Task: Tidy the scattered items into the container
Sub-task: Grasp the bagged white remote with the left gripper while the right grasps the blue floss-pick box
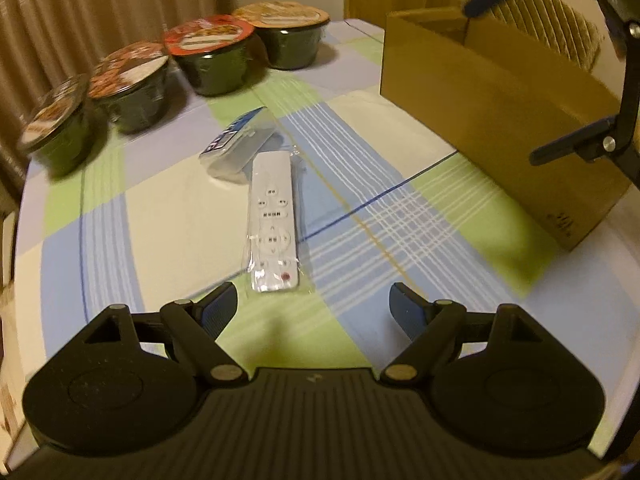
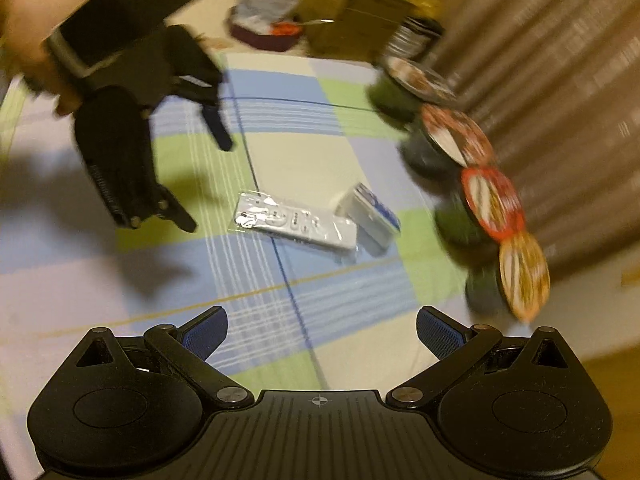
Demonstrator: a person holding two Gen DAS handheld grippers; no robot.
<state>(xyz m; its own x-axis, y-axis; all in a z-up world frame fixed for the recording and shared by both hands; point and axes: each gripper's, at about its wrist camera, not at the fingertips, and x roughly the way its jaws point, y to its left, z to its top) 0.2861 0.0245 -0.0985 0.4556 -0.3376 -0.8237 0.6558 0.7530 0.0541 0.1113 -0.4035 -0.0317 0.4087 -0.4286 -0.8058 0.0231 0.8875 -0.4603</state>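
A white remote control (image 1: 273, 224) in a clear plastic sleeve lies on the checked tablecloth, just ahead of my left gripper (image 1: 314, 304), which is open and empty. A small white and blue box (image 1: 236, 144) rests against the remote's far end. The open brown cardboard box (image 1: 480, 100) stands at the right. Above it hangs my right gripper (image 1: 532, 72), with its jaws spread. In the right wrist view my right gripper (image 2: 320, 320) is open and empty, the remote (image 2: 296, 220) and small box (image 2: 372, 212) lie ahead, and the left gripper (image 2: 200, 176) hovers at the left.
Several sealed instant noodle bowls (image 1: 208, 60) stand in a row along the table's edge by the curtain, also in the right wrist view (image 2: 492, 204). A hand (image 2: 24, 20) holds the left gripper. Beyond the table are a bag (image 2: 264, 12) and another carton (image 2: 352, 20).
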